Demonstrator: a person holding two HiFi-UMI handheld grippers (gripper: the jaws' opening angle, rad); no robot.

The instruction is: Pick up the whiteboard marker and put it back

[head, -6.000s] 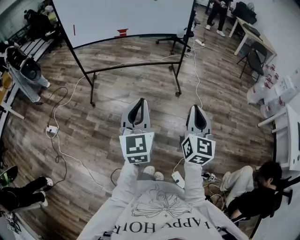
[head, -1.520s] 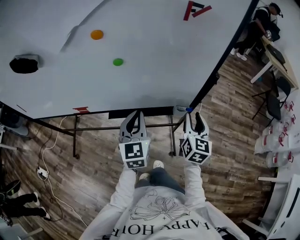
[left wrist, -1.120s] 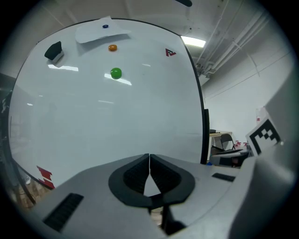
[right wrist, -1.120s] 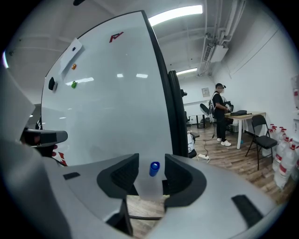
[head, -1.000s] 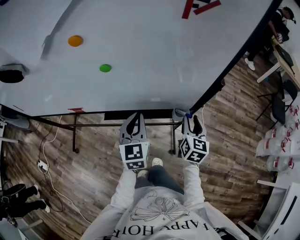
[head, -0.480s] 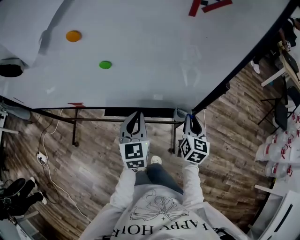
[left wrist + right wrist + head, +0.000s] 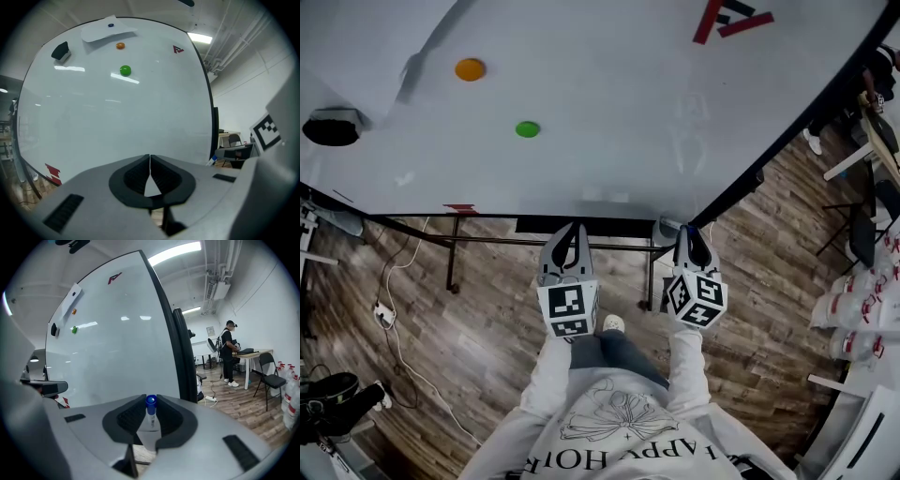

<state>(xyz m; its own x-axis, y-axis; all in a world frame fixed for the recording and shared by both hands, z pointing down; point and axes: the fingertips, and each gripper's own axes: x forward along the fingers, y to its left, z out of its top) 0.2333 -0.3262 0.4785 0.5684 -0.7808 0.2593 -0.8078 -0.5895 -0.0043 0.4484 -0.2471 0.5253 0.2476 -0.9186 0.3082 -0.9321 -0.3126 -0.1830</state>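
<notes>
Marker (image 7: 150,414): pale barrel, blue cap, upright, by whiteboard (image 7: 609,112) lower right corner
Right gripper (image 7: 150,401): jaws just closed, clamping marker
Left gripper (image 7: 150,164): jaws together, empty

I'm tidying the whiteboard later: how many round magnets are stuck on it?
2 for sure: the orange magnet upper left on the whiteboard, the green magnet below-right of it. A small blue dot on the paper sheet may be a third.
</notes>
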